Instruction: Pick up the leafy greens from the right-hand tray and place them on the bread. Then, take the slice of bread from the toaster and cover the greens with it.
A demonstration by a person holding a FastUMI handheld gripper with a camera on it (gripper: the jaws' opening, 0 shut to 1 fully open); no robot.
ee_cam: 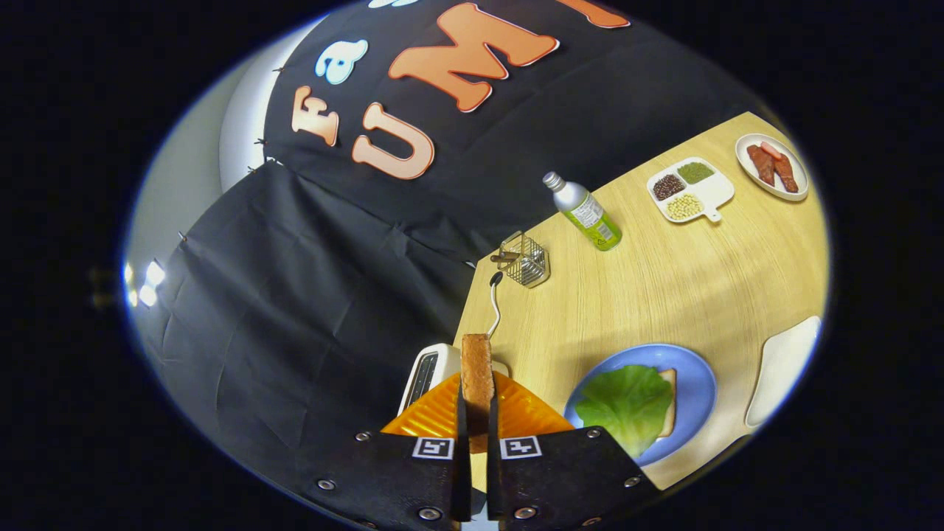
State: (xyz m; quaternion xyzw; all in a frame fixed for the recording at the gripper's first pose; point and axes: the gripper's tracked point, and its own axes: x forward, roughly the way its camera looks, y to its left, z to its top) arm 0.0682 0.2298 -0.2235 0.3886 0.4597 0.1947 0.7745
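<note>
Toasted bread slice [476, 369] upright, seemingly clamped between claw [476, 424] fingers, toaster [428, 376] just beyond.

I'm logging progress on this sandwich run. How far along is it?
Done: the greens lie on the bread on the blue plate. In hand: the gripper is shut on the second bread slice, held upright, with the toaster just beyond. Left: carry the slice over and cover the greens.
</note>
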